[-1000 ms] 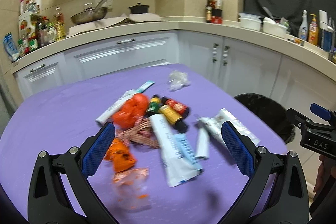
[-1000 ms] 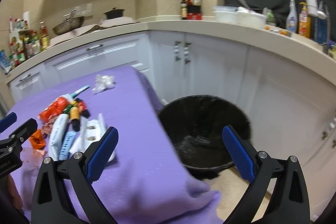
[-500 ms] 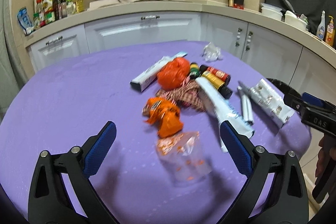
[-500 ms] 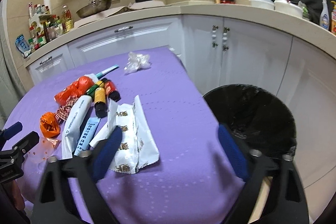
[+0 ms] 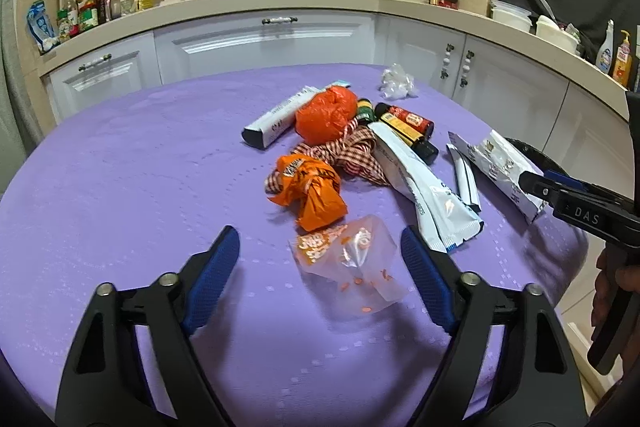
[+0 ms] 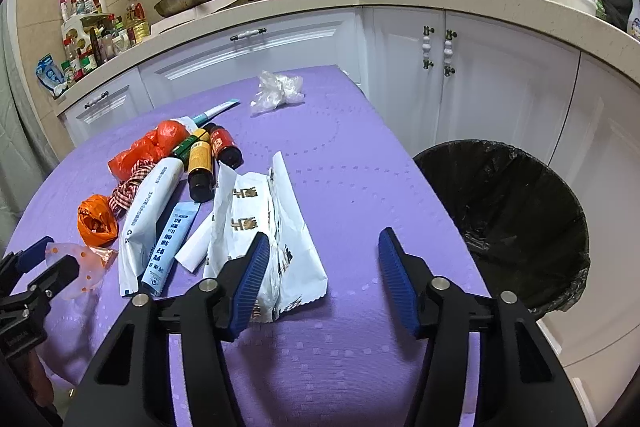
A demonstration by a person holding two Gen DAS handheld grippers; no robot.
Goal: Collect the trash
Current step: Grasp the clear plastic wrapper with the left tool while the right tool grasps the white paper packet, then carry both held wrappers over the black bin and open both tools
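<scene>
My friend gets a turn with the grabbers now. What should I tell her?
Left gripper: open, empty, over the clear bag.
Right gripper: open, empty, at the white wrapper.
Trash is all on the purple table: clear bag, orange wrapper, red bag, checked ribbon, small bottles, white pouch, blue sachet, box, crumpled plastic.
Black bin stands on the floor by the table's right edge.
Done: nothing picked up.
Left: grab each piece and drop it in the bin.
</scene>
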